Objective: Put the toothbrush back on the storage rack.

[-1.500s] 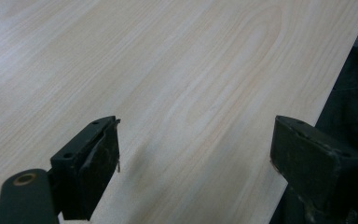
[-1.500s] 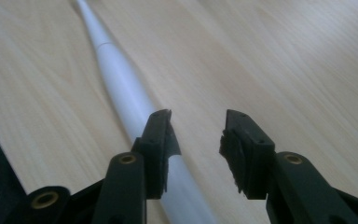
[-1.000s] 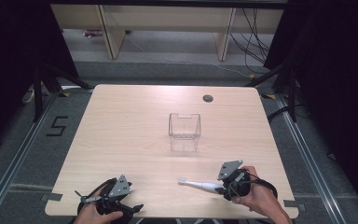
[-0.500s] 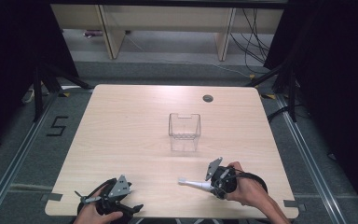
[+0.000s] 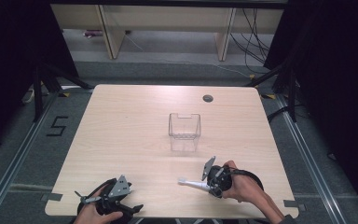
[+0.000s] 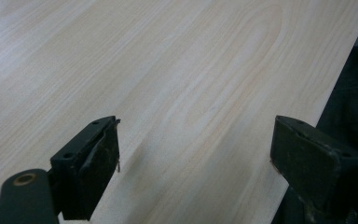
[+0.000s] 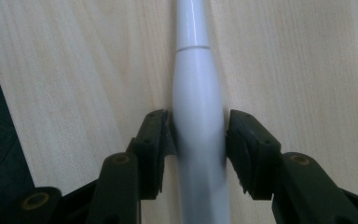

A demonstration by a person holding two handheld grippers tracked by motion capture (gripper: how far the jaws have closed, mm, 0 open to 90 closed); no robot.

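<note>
A white electric toothbrush (image 5: 192, 184) lies on the wooden table (image 5: 121, 126) near its front edge, head pointing left. My right gripper (image 5: 206, 185) has just been closing on its thick handle. In the right gripper view the toothbrush (image 7: 198, 79) runs up between the jaws and both pads (image 7: 161, 135) touch its sides, so the right gripper (image 7: 199, 135) is shut on it. My left gripper (image 5: 125, 201) rests at the front left of the table. In its own view the left gripper (image 6: 196, 140) is open wide over bare wood, with nothing between its jaws.
A small clear plastic box (image 5: 184, 126) stands open-topped at the middle of the table. A round cable hole (image 5: 208, 98) sits near the far edge. The table's front edge (image 6: 326, 93) runs close beside the left gripper. Shelving and cables lie beyond the table.
The right hand has slid left along the toothbrush handle and dropped slightly, its jaws narrowing around it. The left gripper has not moved.
</note>
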